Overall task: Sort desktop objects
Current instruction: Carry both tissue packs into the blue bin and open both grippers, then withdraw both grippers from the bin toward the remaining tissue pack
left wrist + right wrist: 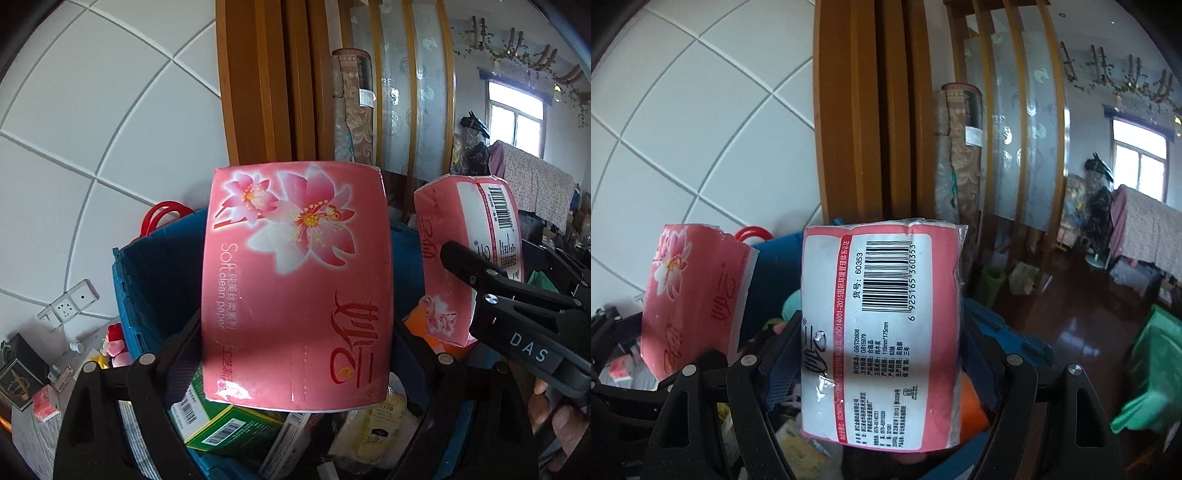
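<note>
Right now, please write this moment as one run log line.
left gripper: holds tissue pack | right gripper: holds second tissue pack | both above blue bin

The flowered tissue pack (pixel 295 280) covered most of the blue crate (pixel 155 266) behind it in the left wrist view, and only scraps of the crate's contents showed beneath: a green box (pixel 229 428) half hidden, and a pale packet (pixel 373 428) too blurred to read. The barcoded tissue pack (pixel 879 332) likewise blocked the crate in the right wrist view. An orange object (pixel 973 406) beside it, perhaps a ball, was mostly hidden. Red handles (pixel 162 214) were cut off by the crate's rim.
</note>
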### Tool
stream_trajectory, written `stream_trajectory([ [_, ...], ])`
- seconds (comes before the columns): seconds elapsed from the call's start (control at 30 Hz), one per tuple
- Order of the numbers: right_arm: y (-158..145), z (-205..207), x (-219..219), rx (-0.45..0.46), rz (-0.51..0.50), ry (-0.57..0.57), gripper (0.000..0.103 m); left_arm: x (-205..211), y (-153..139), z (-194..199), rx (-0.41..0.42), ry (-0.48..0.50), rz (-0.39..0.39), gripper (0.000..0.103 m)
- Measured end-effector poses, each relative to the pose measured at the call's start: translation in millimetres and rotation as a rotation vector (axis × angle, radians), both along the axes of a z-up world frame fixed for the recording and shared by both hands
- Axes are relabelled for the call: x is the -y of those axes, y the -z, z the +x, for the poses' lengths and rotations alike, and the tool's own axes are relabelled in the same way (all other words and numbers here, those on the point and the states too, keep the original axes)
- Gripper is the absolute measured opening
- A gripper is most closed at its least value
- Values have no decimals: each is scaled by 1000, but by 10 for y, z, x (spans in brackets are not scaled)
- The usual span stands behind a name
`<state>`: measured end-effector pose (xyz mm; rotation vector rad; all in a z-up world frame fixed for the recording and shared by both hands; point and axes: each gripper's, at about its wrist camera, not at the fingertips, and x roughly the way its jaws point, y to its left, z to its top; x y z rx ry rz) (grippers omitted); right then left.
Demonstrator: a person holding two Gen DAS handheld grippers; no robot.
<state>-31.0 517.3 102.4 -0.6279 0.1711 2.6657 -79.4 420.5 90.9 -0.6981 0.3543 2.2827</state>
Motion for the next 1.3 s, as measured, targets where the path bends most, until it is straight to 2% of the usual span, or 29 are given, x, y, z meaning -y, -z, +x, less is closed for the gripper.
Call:
stream_trajectory([
  [0.2, 105, -178, -322, 31, -31, 20, 82, -200, 162, -108, 63, 38, -40, 91],
  [0.27, 106, -230, -398, 39, -39, 23, 84, -170, 153, -90, 42, 40, -33, 91],
  [0.37, 84, -280, -472, 30, -42, 27, 95, -123, 86, -47, -15, 19, -19, 92],
  [0.6, -4, -196, -333, -3, -17, 16, 103, -58, 58, -44, -13, 35, -21, 93],
  [0.7, -36, -156, -292, -14, -11, 12, 103, -19, 25, -64, -15, 35, -18, 93],
  [0.93, -93, -85, -173, -25, -7, 5, 103, 306, -38, -21, -11, 15, 33, 93],
  [1.1, -121, -11, -11, -32, -6, -13, 103, 662, -64, -19, -21, -57, 69, 93],
  [1.3, -180, 97, 384, -51, 12, -70, 103, 1284, -67, -29, -27, -150, 143, 93],
])
